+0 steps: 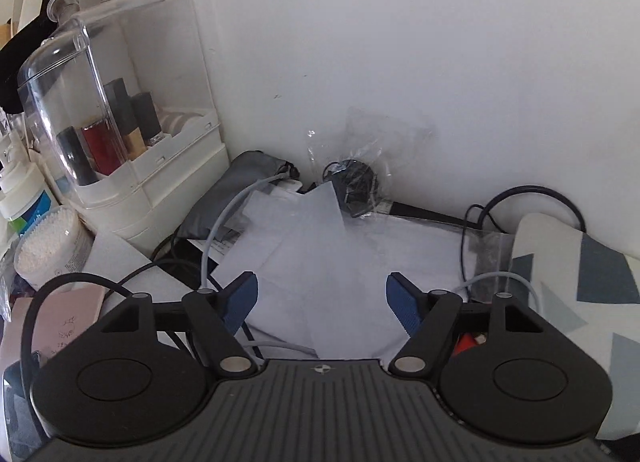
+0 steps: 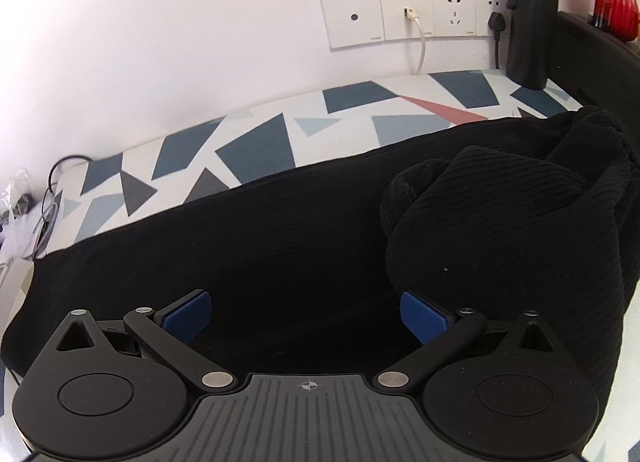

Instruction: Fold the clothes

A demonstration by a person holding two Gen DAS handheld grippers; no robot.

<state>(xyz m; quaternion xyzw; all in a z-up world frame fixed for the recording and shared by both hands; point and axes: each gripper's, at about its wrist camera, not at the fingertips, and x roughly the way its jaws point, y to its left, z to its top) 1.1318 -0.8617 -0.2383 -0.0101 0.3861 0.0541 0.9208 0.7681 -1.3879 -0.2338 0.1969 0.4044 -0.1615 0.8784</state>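
Black ribbed knit, one garment [image 2: 280,254]: spread across the patterned table [image 2: 256,142], filling the right wrist view from 9 to 3 o'clock, flat on its left half and heaped into a bunched fold [image 2: 500,202] toward 2 o'clock. We judge the flat part was laid out for folding, with the heap yet to be smoothed or turned over.

Right hand-held gripper [image 2: 306,316]: jaws wide, blue pads apart, nothing between them; it hangs just over the flat cloth, and we cannot tell whether it touches.

Left hand-held gripper [image 1: 322,302]: jaws wide, holding nothing; no garment shows in its view. It points at loose white papers [image 1: 312,246] beside the table edge [image 1: 580,274] at 3 o'clock.

Clutter, off task: clear cosmetics organiser [image 1: 120,122] at 10 o'clock, cotton-swab tub [image 1: 48,246] at 9, grey pouch [image 1: 236,186], cables [image 1: 520,198], bagged black item [image 1: 354,186] at 12. Black flask [image 2: 528,22] and wall sockets [image 2: 416,16] at 1 o'clock in the right view.
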